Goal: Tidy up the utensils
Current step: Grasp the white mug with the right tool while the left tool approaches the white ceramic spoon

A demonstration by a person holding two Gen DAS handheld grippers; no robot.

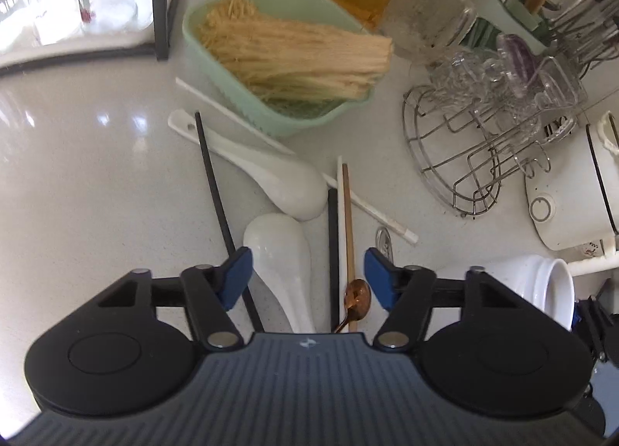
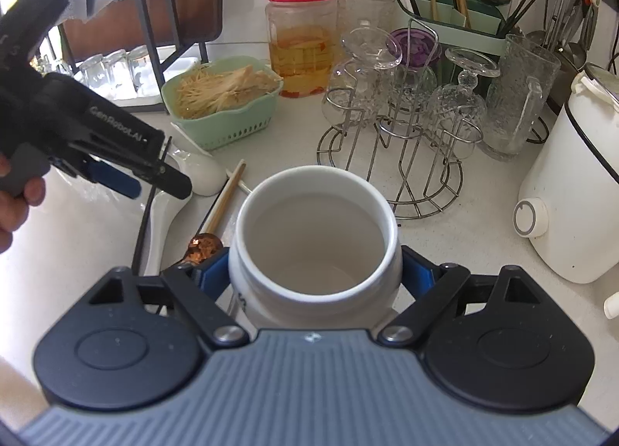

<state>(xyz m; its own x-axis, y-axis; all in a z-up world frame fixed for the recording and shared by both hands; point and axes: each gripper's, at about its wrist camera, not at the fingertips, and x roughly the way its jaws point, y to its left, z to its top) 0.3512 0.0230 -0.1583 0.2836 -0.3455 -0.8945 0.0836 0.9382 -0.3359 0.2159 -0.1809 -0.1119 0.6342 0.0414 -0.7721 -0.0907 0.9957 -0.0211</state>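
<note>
Now: right tool [image 2: 314,275] clamped on white jar [image 2: 315,237] — upright on tabletop [image 2: 464,237]. Left tool [image 1: 308,272] open, pads clear, straddling spoon [image 1: 279,252] and chopsticks [image 1: 340,237] lying below it.

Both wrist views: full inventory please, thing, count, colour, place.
ceramic spoons: two, white, on counter, one under the left gripper
chopsticks: several, black, white and wood, loose among the spoons
small spoon: one, copper, beside the chopsticks
ceramic pot: one, white, empty, clamped by the right gripper
basket: one, mint green, holds pale noodle-like strands
jar: one, clear with red lid, behind the basket
wire rack: one, metal, holds upturned glasses
utensil holder: one, green, back of counter
appliance: one, white, far right
left gripper: black with blue pads, jaws apart over a spoon and the chopsticks
right gripper: same build, pads on the pot
</note>
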